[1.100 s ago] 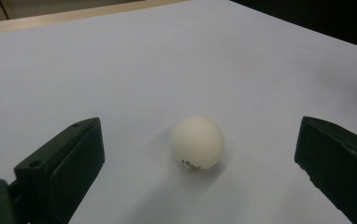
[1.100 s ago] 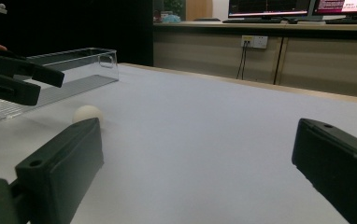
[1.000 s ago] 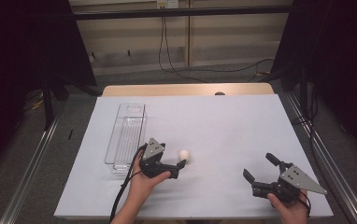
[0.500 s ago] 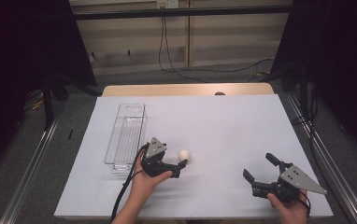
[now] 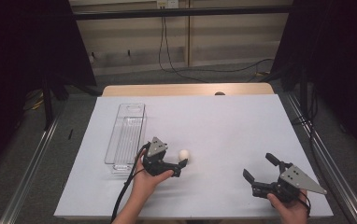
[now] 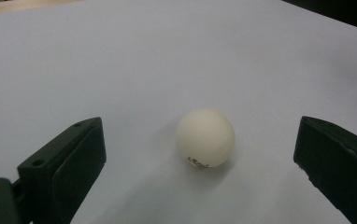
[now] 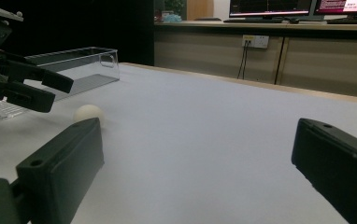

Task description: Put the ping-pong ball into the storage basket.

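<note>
The small white ball (image 6: 205,137), likely light, smooth and prone to roll, sits toward the table's near-left between the spread jaws of the left gripper (image 5: 180,161), best pinched across its middle; the right gripper (image 5: 257,168) rests open near the near-right corner.

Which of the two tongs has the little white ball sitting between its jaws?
The left tongs: the white ball lies between its open jaws. The right tongs are open over bare table.

L tongs (image 5: 182,162) & R tongs (image 5: 257,169) agape, low
</note>
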Tool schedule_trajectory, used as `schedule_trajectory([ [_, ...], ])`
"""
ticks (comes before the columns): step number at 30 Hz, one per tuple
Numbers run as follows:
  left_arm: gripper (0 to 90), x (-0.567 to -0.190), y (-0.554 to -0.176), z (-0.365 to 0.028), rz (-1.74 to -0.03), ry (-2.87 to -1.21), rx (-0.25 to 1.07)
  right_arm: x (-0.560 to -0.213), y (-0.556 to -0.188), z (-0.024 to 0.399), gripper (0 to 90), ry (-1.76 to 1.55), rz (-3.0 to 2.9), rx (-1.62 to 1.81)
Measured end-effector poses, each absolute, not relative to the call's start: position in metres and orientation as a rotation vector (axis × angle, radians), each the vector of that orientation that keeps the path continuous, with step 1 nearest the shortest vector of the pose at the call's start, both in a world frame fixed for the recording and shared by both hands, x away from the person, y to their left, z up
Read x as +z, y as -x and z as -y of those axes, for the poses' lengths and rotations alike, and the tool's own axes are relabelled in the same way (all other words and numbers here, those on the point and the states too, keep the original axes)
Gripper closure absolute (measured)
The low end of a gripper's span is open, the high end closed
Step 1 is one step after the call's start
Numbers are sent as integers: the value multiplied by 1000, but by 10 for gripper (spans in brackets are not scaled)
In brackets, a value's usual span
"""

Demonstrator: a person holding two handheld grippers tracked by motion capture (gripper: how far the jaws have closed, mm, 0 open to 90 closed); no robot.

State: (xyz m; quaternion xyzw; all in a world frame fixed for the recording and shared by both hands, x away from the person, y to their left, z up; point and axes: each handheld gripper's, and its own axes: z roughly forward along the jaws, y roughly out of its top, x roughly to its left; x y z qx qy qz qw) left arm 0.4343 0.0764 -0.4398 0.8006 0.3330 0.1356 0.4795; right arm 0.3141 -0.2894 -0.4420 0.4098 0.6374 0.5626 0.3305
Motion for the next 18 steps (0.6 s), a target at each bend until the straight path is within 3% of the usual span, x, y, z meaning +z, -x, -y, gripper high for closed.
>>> schedule_trajectory([
  [18, 28, -447, -438, -69, -828, -1986, 312, -442, -314, 289, 20, -1075, -1668, 1472],
])
